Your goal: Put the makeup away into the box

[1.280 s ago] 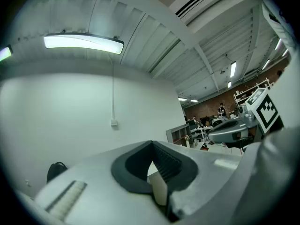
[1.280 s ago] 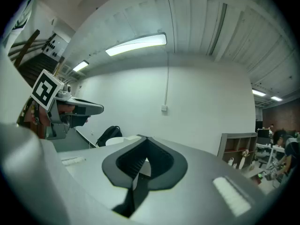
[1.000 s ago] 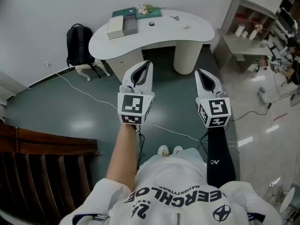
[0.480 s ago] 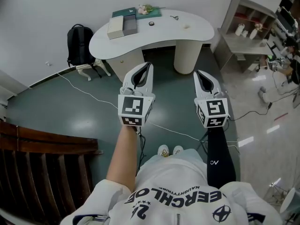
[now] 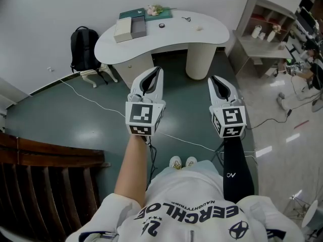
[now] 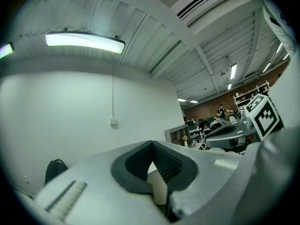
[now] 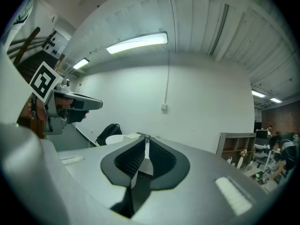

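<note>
Little has shifted: both grippers hang above the floor where they were, and only the right gripper's (image 5: pixel 215 78) jaws have just been opening, to a thin slit with nothing in it. The left gripper's (image 5: pixel 159 69) jaws are pressed together at the tips, empty.

The box (image 5: pixel 130 28) lies at the left end of the table (image 5: pixel 212 32), well ahead of both grippers. A few small items near it, such as a dark one (image 5: pixel 161 25), may be the makeup but are too small to tell. The person's arms hide the floor below, and dark railings (image 5: pixel 45 185) are cut off at the lower left.

Only the head view shows the tabletop. In the left gripper view the jaws cover the table, leaving the backpack (image 5: pixel 83 47) at the edge. The right gripper view shows a strip of the table, the shelf (image 5: pixel 267 26) and the ceiling lamp (image 7: pixel 138 42).
</note>
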`<action>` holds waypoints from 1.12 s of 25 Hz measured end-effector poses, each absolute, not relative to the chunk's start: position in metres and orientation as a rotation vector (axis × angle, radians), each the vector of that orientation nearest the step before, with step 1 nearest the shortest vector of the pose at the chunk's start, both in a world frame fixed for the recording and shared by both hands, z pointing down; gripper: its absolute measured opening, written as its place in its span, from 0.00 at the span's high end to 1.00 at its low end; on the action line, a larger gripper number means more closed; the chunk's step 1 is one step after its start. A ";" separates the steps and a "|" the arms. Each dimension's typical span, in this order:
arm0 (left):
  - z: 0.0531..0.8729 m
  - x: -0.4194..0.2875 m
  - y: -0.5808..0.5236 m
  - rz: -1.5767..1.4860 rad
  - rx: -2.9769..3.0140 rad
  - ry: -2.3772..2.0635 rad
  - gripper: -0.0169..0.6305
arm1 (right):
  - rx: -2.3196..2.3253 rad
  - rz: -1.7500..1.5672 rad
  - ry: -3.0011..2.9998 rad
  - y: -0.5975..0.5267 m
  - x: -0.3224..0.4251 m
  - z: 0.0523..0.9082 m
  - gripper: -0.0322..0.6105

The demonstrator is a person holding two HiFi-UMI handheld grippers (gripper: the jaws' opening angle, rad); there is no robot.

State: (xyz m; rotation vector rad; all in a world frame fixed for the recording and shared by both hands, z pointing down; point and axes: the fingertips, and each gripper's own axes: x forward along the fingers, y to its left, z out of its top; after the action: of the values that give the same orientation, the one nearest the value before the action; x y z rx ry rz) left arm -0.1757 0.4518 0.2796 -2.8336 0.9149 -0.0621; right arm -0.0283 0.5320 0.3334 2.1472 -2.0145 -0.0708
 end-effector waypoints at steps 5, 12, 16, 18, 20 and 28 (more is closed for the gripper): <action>0.281 -0.176 0.451 -0.079 -2.827 0.889 0.97 | 2.167 -0.061 -2.013 0.532 -0.030 0.336 0.83; 0.281 -0.170 0.446 -0.073 -2.840 0.878 0.97 | 2.187 -0.063 -2.015 0.532 -0.025 0.334 0.72; 0.284 -0.156 0.444 -0.072 -2.848 0.862 0.97 | 2.207 -0.062 -2.013 0.530 -0.011 0.335 0.69; 0.286 -0.146 0.440 -0.077 -2.847 0.856 0.97 | 2.206 -0.060 -2.019 0.524 -0.003 0.338 0.69; 0.289 -0.139 0.433 -0.081 -2.843 0.859 0.97 | 2.201 -0.063 -2.030 0.514 0.004 0.342 0.69; 0.290 -0.092 0.376 -0.117 -2.815 0.899 0.97 | 2.194 -0.081 -2.090 0.449 0.056 0.336 0.69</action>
State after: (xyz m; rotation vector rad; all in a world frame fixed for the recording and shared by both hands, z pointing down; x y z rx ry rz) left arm -0.0919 0.3760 0.2898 -2.8153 0.8994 -0.1167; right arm 0.0564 0.4490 0.3365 2.1942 -2.0898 -0.0813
